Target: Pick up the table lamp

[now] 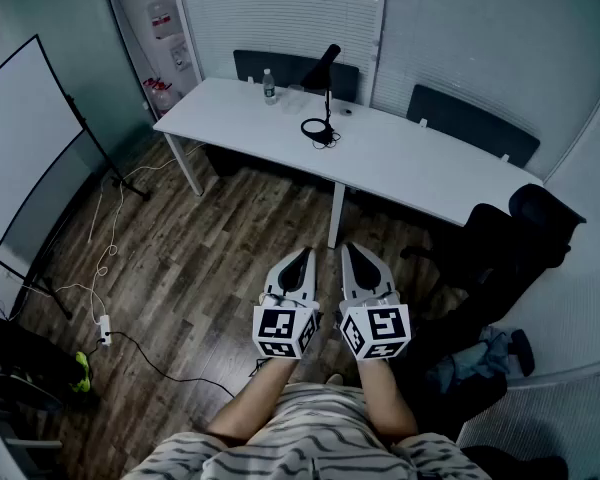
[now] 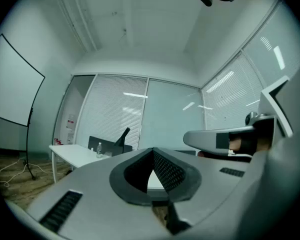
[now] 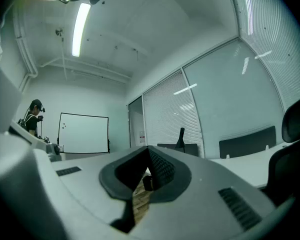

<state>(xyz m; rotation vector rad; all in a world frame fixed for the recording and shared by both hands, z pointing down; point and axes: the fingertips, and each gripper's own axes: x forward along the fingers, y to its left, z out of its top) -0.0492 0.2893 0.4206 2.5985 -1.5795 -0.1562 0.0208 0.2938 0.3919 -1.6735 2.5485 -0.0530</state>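
Observation:
The black table lamp [image 1: 323, 93] stands on the far white table [image 1: 410, 158], its ring base [image 1: 318, 130] near the table's middle and its head tilted up. My left gripper [image 1: 304, 255] and right gripper [image 1: 349, 250] are held side by side, level, over the wood floor, well short of the table. Both are shut with nothing between the jaws. In the left gripper view the lamp [image 2: 124, 136] shows far off above the closed left gripper [image 2: 152, 151]. The right gripper view shows the lamp [image 3: 180, 138] beyond the closed right gripper [image 3: 149, 149].
A water bottle [image 1: 269, 85] stands on the table left of the lamp. Black chairs [image 1: 468, 120] sit behind the table, and another chair [image 1: 525, 233] is at the right. A whiteboard [image 1: 25, 138] on a stand and floor cables [image 1: 102, 268] lie to the left.

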